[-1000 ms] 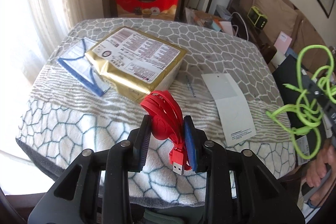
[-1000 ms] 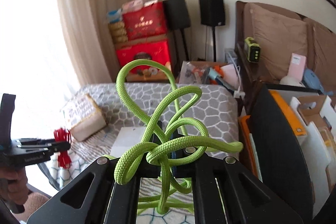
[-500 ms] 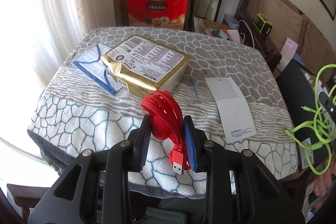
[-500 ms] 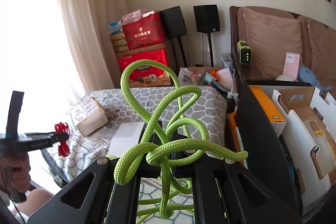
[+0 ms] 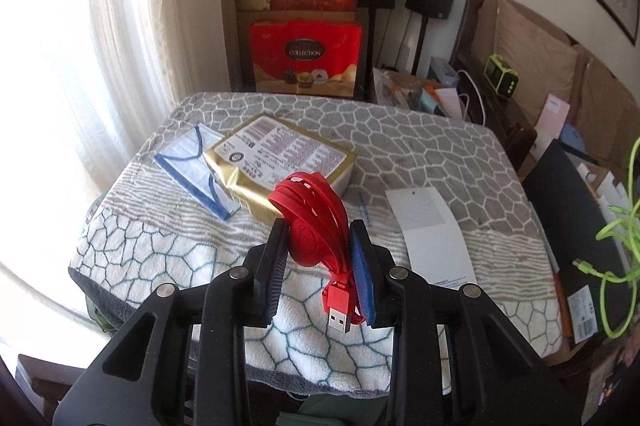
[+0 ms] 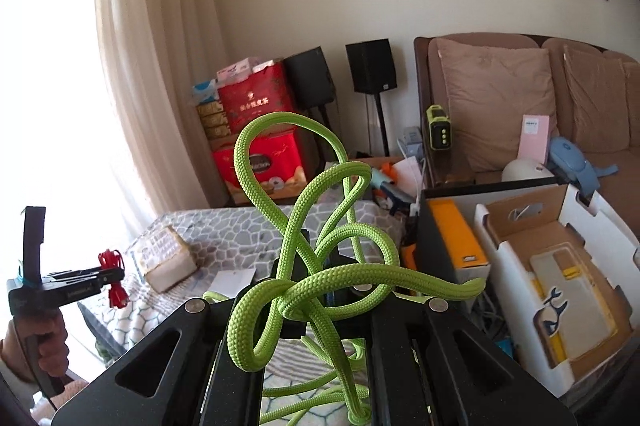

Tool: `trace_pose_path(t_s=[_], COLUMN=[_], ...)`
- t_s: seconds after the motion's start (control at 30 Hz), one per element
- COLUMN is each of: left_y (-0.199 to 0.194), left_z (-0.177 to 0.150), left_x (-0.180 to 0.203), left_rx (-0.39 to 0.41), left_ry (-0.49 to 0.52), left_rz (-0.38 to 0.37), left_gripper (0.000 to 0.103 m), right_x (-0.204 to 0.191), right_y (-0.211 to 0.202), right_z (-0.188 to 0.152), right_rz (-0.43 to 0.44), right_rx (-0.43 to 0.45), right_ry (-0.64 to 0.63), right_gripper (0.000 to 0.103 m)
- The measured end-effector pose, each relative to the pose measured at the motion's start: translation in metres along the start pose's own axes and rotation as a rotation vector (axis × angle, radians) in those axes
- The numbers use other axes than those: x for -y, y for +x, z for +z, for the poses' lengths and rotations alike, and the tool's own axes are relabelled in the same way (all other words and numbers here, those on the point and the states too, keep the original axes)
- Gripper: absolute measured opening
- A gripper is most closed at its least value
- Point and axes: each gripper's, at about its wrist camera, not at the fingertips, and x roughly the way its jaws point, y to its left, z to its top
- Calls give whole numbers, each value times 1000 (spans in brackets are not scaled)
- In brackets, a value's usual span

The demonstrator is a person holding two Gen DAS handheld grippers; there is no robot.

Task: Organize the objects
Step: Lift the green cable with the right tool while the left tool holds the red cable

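Left gripper [image 5: 318,254] clamped on red cable [image 5: 314,222] above towel [image 5: 160,246], mask [image 5: 192,166] and gold pack [image 5: 276,154] beyond, white card [image 5: 432,222] rightward, right gripper [image 6: 316,310] pinched tight on tangled green cord [image 6: 320,266] beside open boxes [image 6: 532,246].

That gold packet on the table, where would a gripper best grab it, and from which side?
Probably across the near corner of the gold packet, coming from the table's front edge. It lies flat and wide, so only its thin, crimped edge would fit between the jaws. The blue-trimmed pouch tucks under its left side, so avoid that side.
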Motion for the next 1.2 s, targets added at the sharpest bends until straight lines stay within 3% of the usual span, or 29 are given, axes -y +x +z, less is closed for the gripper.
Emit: trace_pose_path(t_s=[0.6,0.77,1.0,1.2], left_y=[12,7,-14,-23], left_z=[7,9,10,21], left_x=[46,49,52,55], left_rx=[65,96,182,203], left_ry=[5,16,28,52], left_rz=[-43,-58,-150,-146], left_gripper=[28,28,28,28], right_x=[8,9,13,8], right_y=[-6,-8,-9,-8], right_z=[6,9,10,10], right_rz=[-10,-9,12,1], right_rx=[5,13,6,-1], right_ry=[-15,-8,16,-22], right_gripper=[5,5,5,5])
